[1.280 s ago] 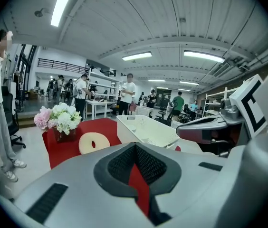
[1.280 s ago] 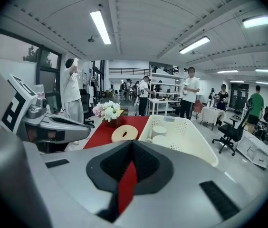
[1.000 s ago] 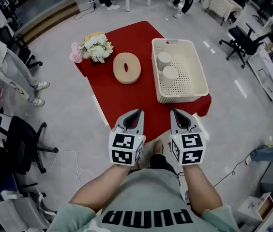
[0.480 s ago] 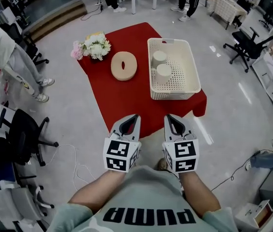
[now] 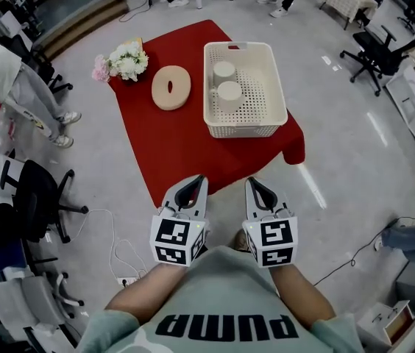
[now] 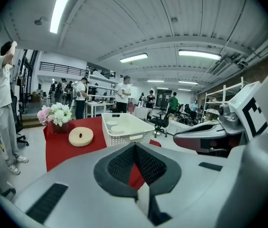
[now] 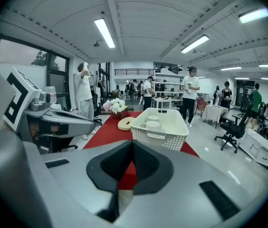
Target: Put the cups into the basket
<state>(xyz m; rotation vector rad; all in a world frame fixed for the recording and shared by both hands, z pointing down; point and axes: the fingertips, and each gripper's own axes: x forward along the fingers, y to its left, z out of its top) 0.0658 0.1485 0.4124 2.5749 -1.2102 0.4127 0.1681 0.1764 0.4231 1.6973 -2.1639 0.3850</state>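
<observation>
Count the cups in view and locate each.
2. Both stand in the white basket: the far cup by its left wall, the near cup just in front. None seems hidden.

The right gripper [image 7: 133, 148] has its fingers [image 7: 114, 167] pressed together with nothing between them. Beyond their tips a white basket [image 7: 166, 131] stands on a bench [image 7: 103, 134] covered in red cloth. Two white cups [image 7: 152, 125] sit inside it, one behind the other. Left of the basket lies a tan ring [image 7: 125, 123], and farther back a bunch of flowers [image 7: 115, 106]. The left gripper [image 7: 87, 121] shows at the left. A person [image 7: 83, 99] stands beside the bench, and an office chair [image 7: 231, 127] stands at the right.
</observation>
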